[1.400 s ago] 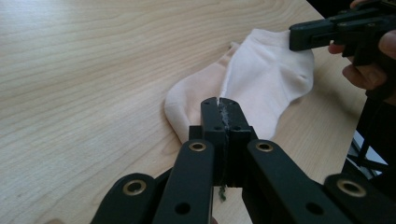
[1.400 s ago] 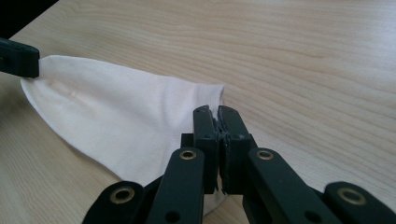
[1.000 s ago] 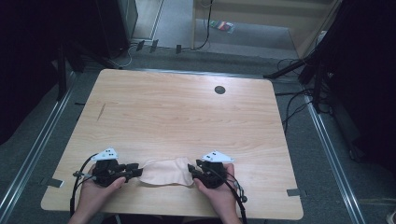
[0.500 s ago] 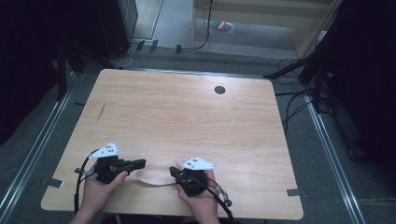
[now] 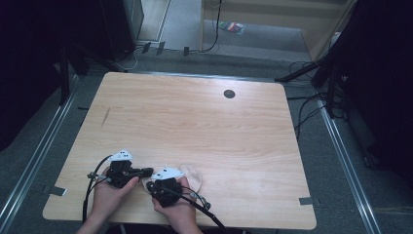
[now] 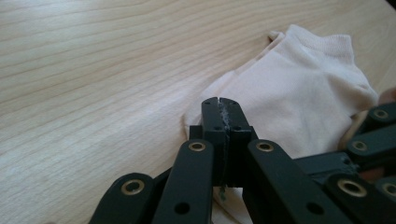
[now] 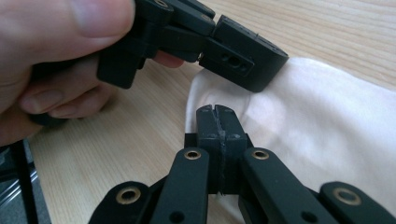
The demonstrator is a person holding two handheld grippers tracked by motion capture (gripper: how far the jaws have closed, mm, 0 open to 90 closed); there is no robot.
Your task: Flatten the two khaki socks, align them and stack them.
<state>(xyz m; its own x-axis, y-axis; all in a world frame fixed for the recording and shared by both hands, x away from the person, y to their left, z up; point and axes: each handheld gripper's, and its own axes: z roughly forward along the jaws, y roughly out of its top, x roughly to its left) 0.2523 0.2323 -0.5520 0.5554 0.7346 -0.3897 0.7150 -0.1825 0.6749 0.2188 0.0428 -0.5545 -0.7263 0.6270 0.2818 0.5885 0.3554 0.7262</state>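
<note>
Moved left across the near edge of the surface (image 5: pixel 195 122) since a second ago: right gripper (image 5: pixel 152 185), then well apart from the left gripper (image 5: pixel 146 171) with the sock (image 5: pixel 192 176) stretched flat between the two, now close beside it. Folded over as a result, one pale sock, now a short rounded shape just right of the two grippers, near the front edge and left of centre.

Counted: two grippers, two hands, one sock, one wooden surface, one small dark round hole (image 5: pixel 229 93) far back on the surface, well apart from everything else.

Left gripper view: fingers (image 6: pixel 212 119) pressed fully together, tips lying over the sock's (image 6: pixel 299 102) near edge; pinching cloth or only resting on it, cannot tell. Ribbed cuff of the sock at the far end, heel bulge at right. Part of the other gripper (image 6: pixel 373 135) at lower right.

Right gripper view: fingers (image 7: pixel 208 123) likewise closed tight, tips at the folded edge of the sock (image 7: pixel 327 126); any cloth caught between them, cannot tell. Just beyond, the left gripper (image 7: pixel 247 58) held in the left hand (image 7: pixel 56 56), its closed tip touching the same white edge.

Two cables trailing off toward the bottom, one from each gripper.
</note>
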